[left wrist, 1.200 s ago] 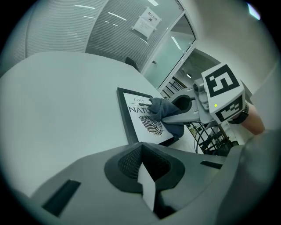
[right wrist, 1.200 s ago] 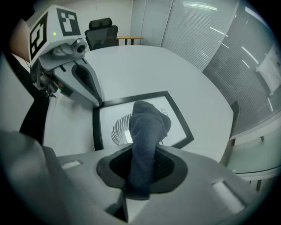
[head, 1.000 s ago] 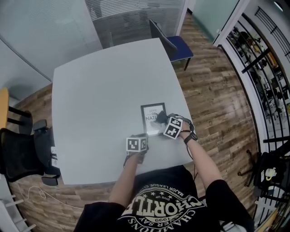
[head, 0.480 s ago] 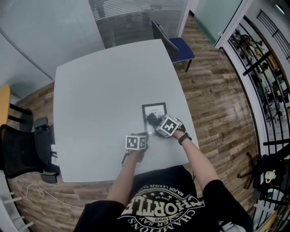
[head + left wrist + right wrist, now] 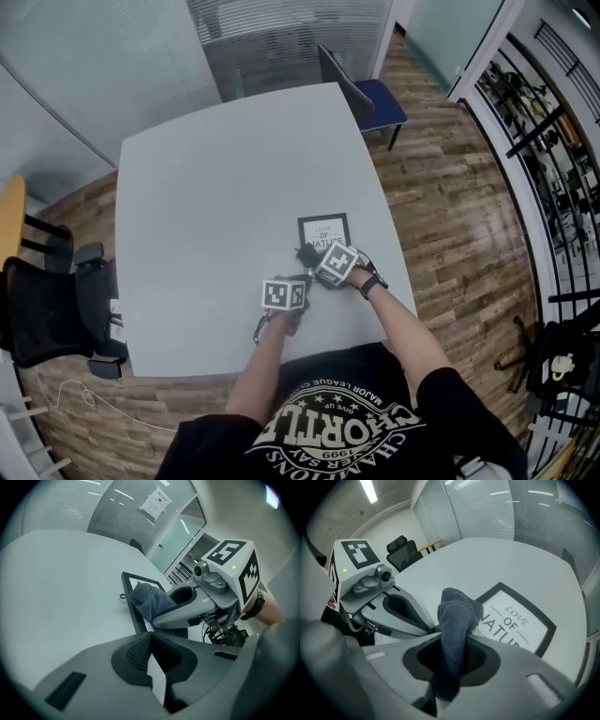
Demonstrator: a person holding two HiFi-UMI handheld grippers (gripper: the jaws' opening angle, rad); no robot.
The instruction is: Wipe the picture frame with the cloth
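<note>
A large pale grey table [image 5: 216,187] fills the middle of the head view, set on a wood-plank floor [image 5: 450,197], with slatted glass partitions along the top, a blue chair [image 5: 373,96] at the upper right and a black office chair [image 5: 42,314] at the left edge. Two bare forearms are stretched up from the bottom centre, and a watch [image 5: 371,284] is worn on the right wrist. The picture frame [image 5: 324,230] lies flat near the table's right edge. Its lower part is covered by the right gripper [image 5: 312,255], while the left gripper [image 5: 298,281] is held just beside it, at the lower left corner. In the right gripper view a grey-blue cloth [image 5: 457,620] is seen clamped between closed jaws, bunched over the print – whose lettering is legible only there. In the left gripper view the jaws are drawn almost together, with only a thin white sliver between the pads. The black border runs into them – whether it is pinched cannot be told.
</note>
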